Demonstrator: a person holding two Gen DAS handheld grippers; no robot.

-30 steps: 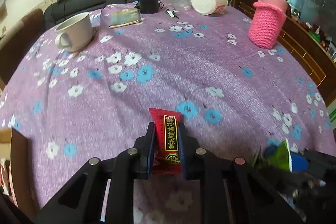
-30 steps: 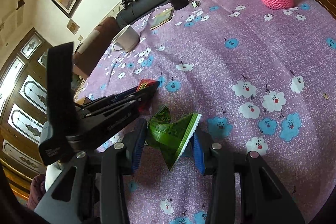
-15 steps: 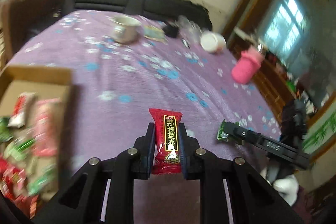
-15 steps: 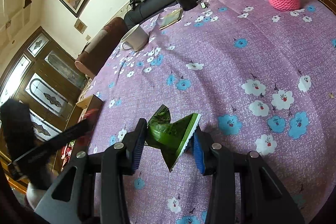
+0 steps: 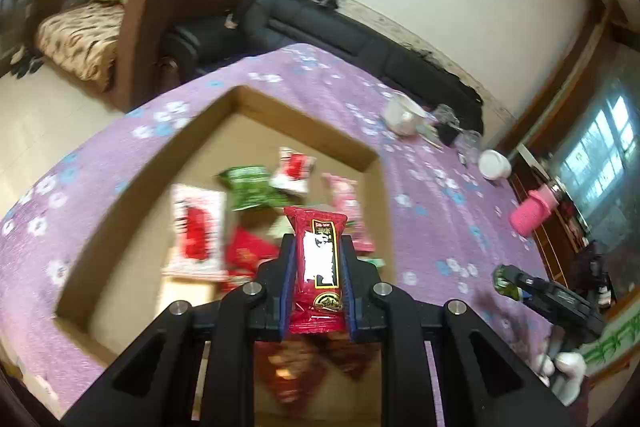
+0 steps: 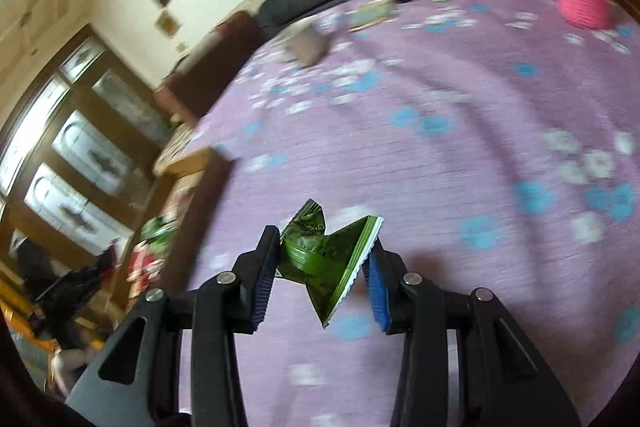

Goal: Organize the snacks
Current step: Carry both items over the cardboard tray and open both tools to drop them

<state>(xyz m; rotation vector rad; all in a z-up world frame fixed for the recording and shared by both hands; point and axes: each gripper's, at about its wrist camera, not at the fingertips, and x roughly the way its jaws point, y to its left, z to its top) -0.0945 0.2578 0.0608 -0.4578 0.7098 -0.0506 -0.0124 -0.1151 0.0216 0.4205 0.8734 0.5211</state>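
The left claw is clamped on a red snack packet, which stands upright between the two blue pads; its top edge projects past the fingertips and its lower end sits down between the pads. Below and beyond this claw is an open cardboard box on the surface, holding a blurred pile of red, green and pink packets. The right claw is partly closed on a crumpled green packet: the left pad presses the packet's side, the packet's white-edged side meets the right pad, and its lower corner hangs down between the fingers. This claw is over the purple flowered cloth, with the box to its left.
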